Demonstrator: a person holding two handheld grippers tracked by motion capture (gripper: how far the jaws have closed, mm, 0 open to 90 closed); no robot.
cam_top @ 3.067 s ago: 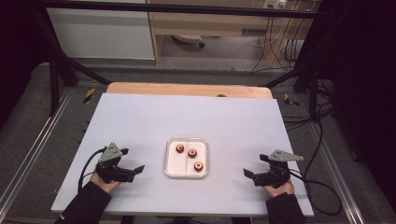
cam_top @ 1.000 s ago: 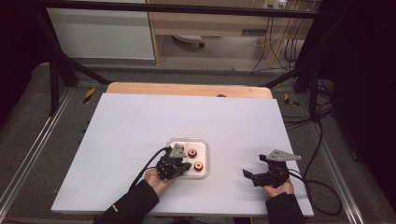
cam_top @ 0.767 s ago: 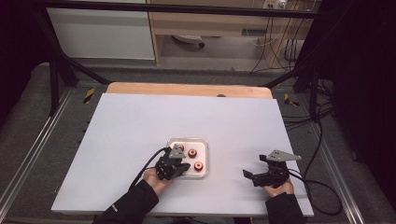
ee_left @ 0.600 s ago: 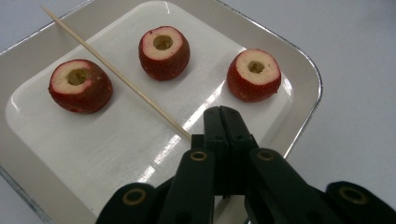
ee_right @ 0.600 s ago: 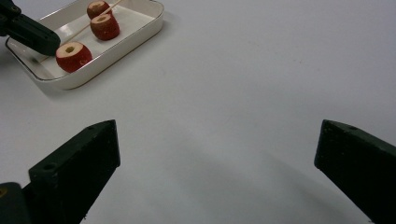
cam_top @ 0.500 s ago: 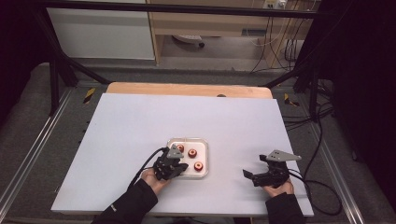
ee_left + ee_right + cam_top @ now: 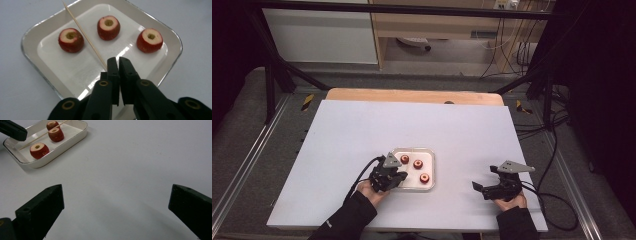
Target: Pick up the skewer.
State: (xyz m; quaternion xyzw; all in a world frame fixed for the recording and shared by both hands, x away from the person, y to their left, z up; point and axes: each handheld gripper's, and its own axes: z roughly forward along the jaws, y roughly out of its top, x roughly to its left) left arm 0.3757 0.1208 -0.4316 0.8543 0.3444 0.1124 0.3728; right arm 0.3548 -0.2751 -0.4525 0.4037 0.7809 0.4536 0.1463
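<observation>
A white tray (image 7: 432, 151) (image 7: 30, 37) (image 7: 62, 142) holds three red cored fruit pieces (image 7: 418, 163) (image 7: 108, 27) (image 7: 39, 150). A thin wooden skewer (image 7: 85, 37) (image 7: 45, 135) slants across the tray, past its far rim. Its near end stops at the tip of one jaw of my left gripper (image 7: 398, 175) (image 7: 118, 60). This gripper hovers over the tray's near-left corner. Its jaws have just been opening and stand a narrow slit apart, with nothing visible in the slit. My right gripper (image 7: 483, 178) (image 7: 116, 195) rests wide open on bare table to the right of the tray.
The white tabletop (image 7: 412, 125) lies on a wooden board whose far edge (image 7: 412, 95) shows. Metal frame rails (image 7: 572, 185) run along both sides, and cables trail at the right. Bare table surrounds the tray.
My left hand has come from the table's left side to the tray's near-left corner and has hardly moved over the last second. The right hand has kept still.
</observation>
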